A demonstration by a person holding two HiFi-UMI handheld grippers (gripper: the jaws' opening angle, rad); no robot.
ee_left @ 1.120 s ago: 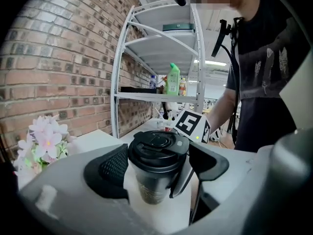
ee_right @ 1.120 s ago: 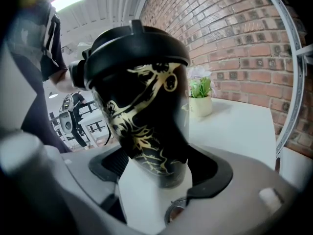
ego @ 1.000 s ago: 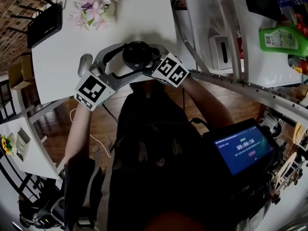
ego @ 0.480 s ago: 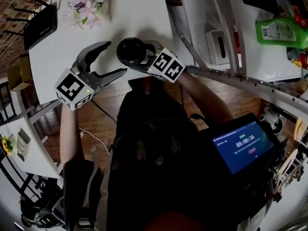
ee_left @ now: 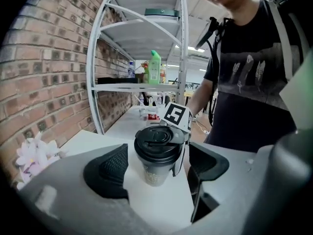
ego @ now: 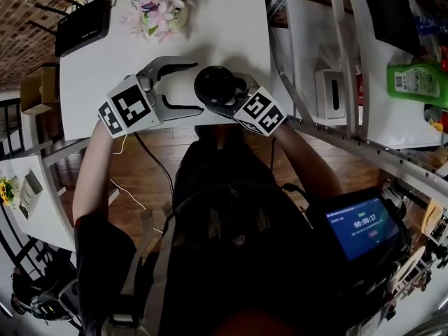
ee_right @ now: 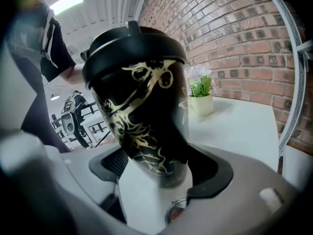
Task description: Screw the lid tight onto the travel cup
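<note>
- The travel cup (ego: 215,86) is standing upright on the white table (ego: 105,82), close to its near edge and toward its right side. The black lid (ee_left: 159,140) is sitting on top of it.
- The right gripper (ee_right: 160,170) is clasping the cup's lower body. One pad is pressing on each side, so the jaws are standing wide around it.
- The left gripper (ego: 190,86) is reaching in from the left with its jaws spread wide. The cup is standing at the mouth of the gap, and the pads (ee_left: 113,166) are touching neither cup nor lid.
- A pot of pink flowers (ego: 157,12) and a black router (ego: 82,26) are sitting at the table's far side, well apart from the cup.
- A green bottle (ego: 416,82) is lying on the shelving at the far right.
</note>
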